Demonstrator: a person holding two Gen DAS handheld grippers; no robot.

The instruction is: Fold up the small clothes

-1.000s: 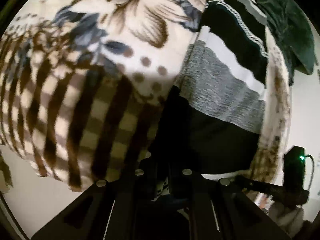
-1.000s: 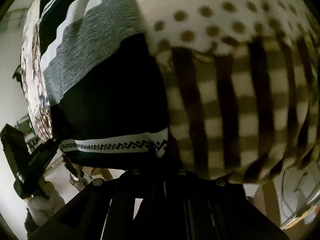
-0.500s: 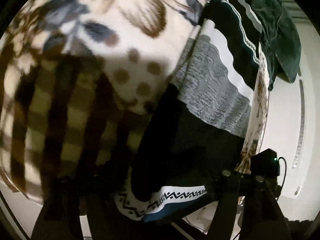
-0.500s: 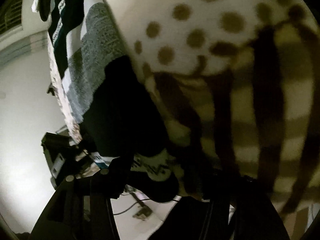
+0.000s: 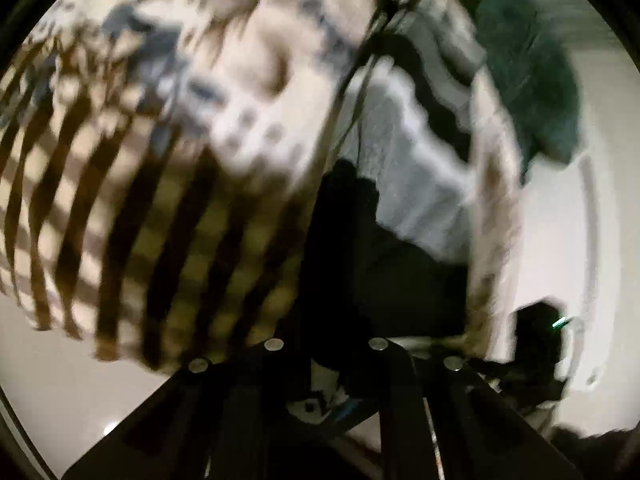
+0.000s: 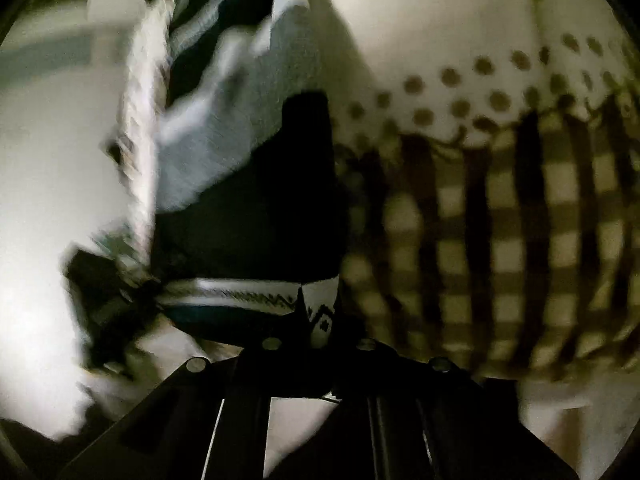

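Striped knit garment [image 5: 404, 184], banded black, grey and white, lies on a patterned blanket [image 5: 132, 208] and stretches away from both cameras, its long axis running up the picture and its patterned hem [image 6: 256, 296] at the near end. Left gripper [image 5: 326, 396] and right gripper [image 6: 316, 328] both appear closed on that hem, one at each corner, though blur hides the pads. Judging by this, the coming fold would carry the hem forward along the garment's length, neither hand clearly nearer.
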